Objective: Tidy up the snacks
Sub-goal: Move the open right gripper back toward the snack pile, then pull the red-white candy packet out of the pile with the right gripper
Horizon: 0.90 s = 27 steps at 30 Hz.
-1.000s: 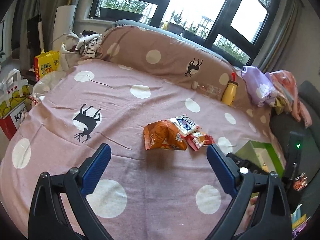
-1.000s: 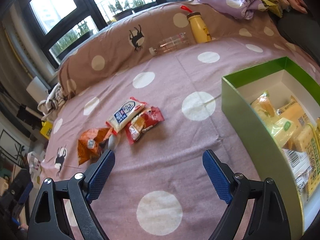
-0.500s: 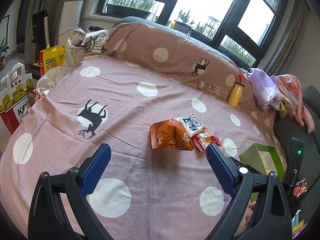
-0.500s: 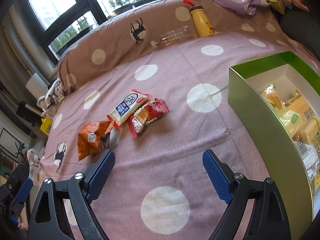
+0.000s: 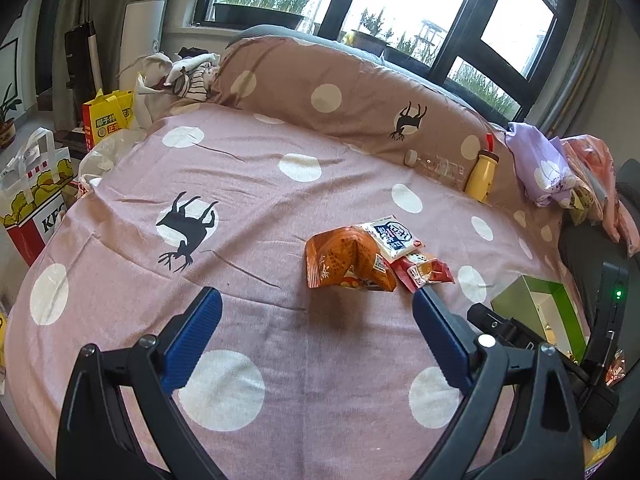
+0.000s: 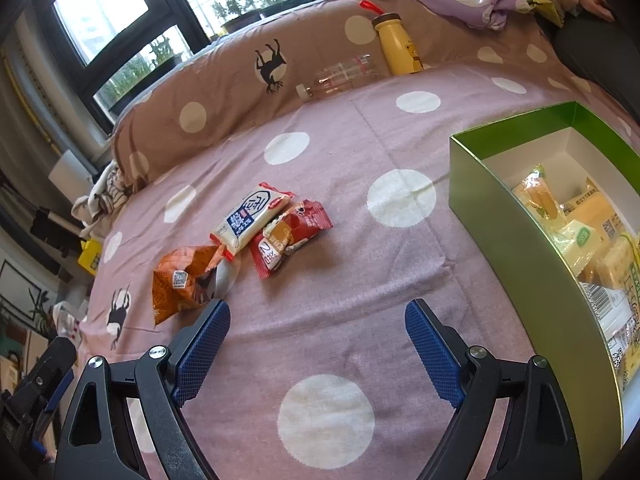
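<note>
Three snack packets lie together on the pink spotted bedspread: an orange bag (image 5: 346, 260) (image 6: 182, 280), a white packet with blue print (image 5: 390, 236) (image 6: 250, 216), and a red packet (image 5: 422, 272) (image 6: 288, 232). A green box (image 6: 516, 236) (image 5: 536, 300) with several yellow snack packs stands to their right. My left gripper (image 5: 316, 320) is open and empty, just short of the packets. My right gripper (image 6: 318, 328) is open and empty, in front of the packets and left of the box.
A yellow bottle (image 6: 398, 46) and a clear plastic bottle (image 6: 340, 78) lie against the brown bolster (image 6: 224, 92) at the back. Purple and pink cloths (image 5: 548, 172) are piled at the far right. Paper bags (image 5: 34, 208) stand off the bed's left edge.
Both grippers have moved back and up a little, so the packets and the box sit slightly farther away. Both stay open. Nothing on the bed has moved.
</note>
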Motion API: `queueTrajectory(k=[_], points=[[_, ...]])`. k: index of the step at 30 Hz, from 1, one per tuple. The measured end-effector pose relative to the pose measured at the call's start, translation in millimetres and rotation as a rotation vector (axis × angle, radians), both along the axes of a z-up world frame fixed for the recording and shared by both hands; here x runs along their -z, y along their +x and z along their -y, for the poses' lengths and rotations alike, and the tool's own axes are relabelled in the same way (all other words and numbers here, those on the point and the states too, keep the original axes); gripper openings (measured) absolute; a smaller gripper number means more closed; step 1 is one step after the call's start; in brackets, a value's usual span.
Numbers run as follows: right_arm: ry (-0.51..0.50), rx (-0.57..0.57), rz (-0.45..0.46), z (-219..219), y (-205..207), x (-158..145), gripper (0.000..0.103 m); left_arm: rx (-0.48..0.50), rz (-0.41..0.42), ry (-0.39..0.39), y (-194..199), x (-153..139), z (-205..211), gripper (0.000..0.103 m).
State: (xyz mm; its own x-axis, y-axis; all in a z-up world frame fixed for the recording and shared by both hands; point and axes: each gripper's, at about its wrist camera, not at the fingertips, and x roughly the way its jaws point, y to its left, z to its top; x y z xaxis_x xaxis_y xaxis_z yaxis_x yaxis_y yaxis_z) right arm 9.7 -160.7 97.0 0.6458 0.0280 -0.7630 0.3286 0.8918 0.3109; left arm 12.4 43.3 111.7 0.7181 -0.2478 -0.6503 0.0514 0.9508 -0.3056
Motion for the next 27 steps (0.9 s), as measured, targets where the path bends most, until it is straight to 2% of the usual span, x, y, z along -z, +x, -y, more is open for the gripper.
queueTrajectory(k=[9,15,21,27], points=[[0.003,-0.003,0.012,1,-2,-2,0.09,0.014,0.008,0.033,-3,-1,8,0.096],[-0.001,-0.01,0.017,1,-2,-4,0.09,0.015,-0.032,0.1,1,3,14,0.096],[-0.007,-0.012,0.01,0,-1,-4,0.09,0.004,-0.036,0.083,0,4,9,0.096],[-0.015,-0.025,0.01,-1,-1,-4,0.09,0.002,-0.019,0.101,2,4,8,0.094]])
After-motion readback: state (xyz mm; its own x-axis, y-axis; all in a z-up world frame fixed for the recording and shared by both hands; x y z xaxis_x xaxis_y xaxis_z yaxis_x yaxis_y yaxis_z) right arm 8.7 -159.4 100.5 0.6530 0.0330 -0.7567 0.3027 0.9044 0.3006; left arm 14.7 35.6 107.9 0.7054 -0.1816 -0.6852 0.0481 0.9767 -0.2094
